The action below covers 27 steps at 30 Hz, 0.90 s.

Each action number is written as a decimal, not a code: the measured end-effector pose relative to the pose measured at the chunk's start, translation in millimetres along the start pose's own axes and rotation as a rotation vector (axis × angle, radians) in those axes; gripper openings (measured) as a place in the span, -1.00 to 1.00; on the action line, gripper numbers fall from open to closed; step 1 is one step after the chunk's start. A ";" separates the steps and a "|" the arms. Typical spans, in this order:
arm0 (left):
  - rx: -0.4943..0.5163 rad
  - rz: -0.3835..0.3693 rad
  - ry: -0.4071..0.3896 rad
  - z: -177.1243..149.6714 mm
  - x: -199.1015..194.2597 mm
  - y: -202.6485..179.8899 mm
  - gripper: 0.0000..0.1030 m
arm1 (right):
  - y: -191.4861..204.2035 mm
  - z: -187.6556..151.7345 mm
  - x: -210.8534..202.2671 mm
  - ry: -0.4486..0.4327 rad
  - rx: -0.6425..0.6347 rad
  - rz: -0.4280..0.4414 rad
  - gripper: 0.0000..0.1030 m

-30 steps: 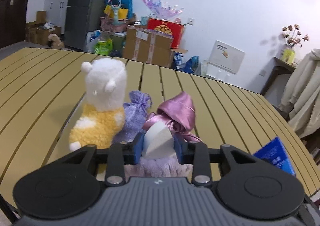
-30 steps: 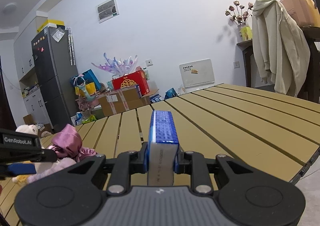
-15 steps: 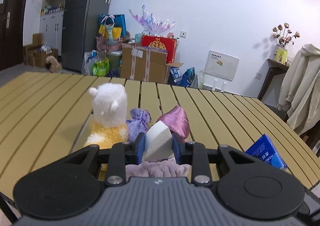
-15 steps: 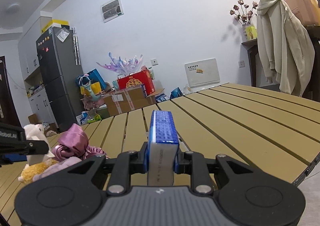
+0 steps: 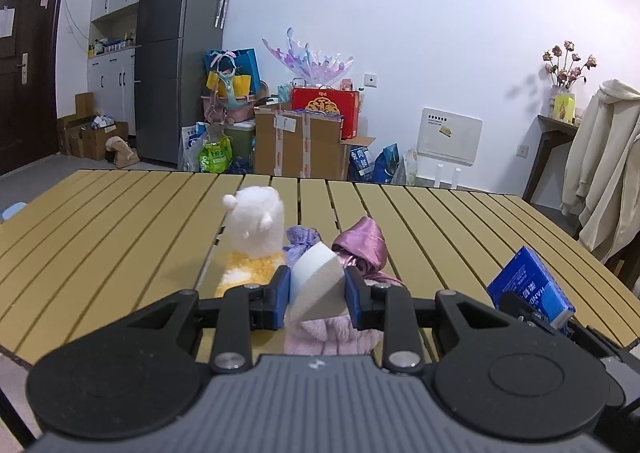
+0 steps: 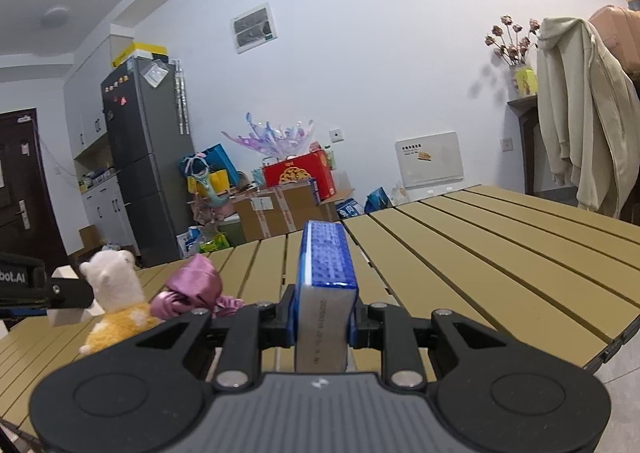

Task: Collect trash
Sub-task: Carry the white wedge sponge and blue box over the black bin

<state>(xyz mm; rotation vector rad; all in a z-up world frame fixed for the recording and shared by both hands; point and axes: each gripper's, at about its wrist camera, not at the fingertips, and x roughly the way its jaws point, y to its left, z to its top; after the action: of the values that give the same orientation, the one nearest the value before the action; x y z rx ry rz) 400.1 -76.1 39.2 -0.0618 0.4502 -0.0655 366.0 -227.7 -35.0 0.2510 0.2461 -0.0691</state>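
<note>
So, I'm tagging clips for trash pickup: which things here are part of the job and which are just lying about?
Job:
- white wedge, held in left tongs
- blue pack, held in right tongs

Lying about, on the table:
- plush toy
- purple pouch
- pink satin bag
- pink fluffy cloth

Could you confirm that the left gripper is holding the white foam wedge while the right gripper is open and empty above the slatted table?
Not quite: the right gripper is shut on the blue box, as the right wrist view shows. The left gripper does hold the white foam wedge.
</note>
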 end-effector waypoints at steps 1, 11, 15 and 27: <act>0.003 0.004 -0.004 -0.7 -5.5 0.6 -0.43 | 1.6 1.5 -3.0 -0.002 -0.007 0.003 -0.58; 0.016 0.000 -0.024 -7.6 -60.8 11.5 -0.43 | 14.4 6.7 -57.3 -0.029 -0.080 0.030 -0.58; 0.022 -0.015 -0.042 -14.6 -84.8 16.0 -0.43 | 17.9 5.3 -80.7 -0.029 -0.123 0.030 -0.58; 0.026 -0.014 -0.036 -45.4 -147.7 36.8 -0.43 | 22.1 -7.0 -148.1 0.001 -0.211 0.043 -0.58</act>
<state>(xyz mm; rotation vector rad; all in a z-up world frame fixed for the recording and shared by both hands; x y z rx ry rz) 249.5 -30.2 59.6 -0.0408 0.4127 -0.0843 223.1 -199.1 0.6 0.0468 0.2467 -0.0001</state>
